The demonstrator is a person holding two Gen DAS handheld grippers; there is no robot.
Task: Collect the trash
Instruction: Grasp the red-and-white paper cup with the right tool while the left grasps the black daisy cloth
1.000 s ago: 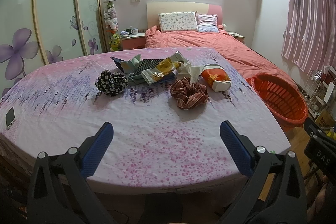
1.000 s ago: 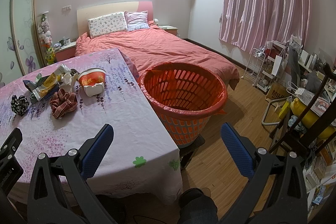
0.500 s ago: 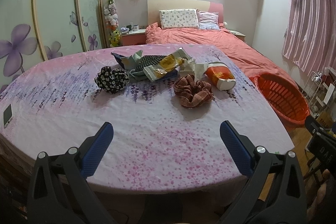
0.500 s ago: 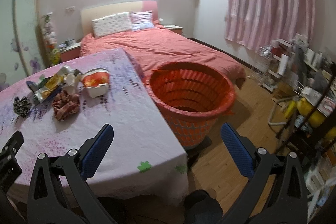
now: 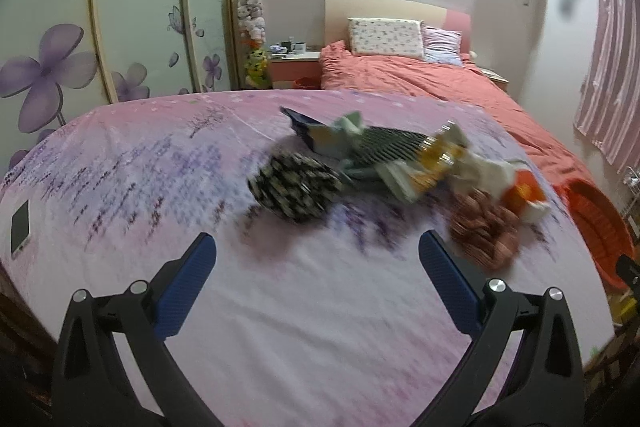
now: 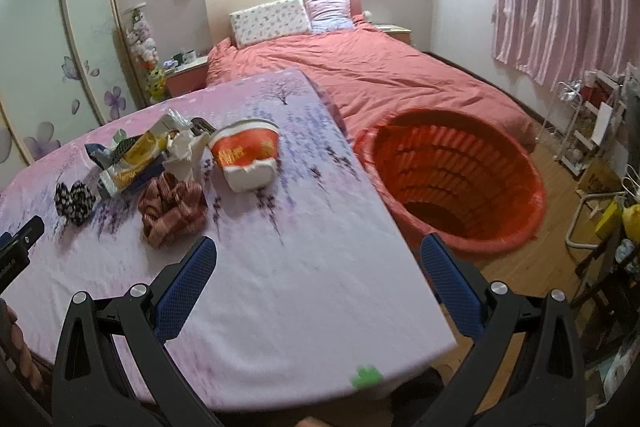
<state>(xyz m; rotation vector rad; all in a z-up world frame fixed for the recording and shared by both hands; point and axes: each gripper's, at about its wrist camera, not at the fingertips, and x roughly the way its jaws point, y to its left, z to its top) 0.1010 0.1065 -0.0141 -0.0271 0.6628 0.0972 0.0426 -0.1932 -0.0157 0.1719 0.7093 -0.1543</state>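
Both tools, left tool (image 5: 316,247) and right tool (image 6: 318,249), wide open, empty.

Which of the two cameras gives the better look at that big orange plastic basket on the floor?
The right wrist view. There the orange slatted plastic basket shows whole, open mouth and inside walls visible, standing on the floor beside the cloth-covered table. In the left wrist view only part of its rim peeks past the table's right edge, and the picture is blurred.

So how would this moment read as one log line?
left tongs: open, empty | right tongs: open, empty | wrappers, noodle cup: on table | orange basket: empty
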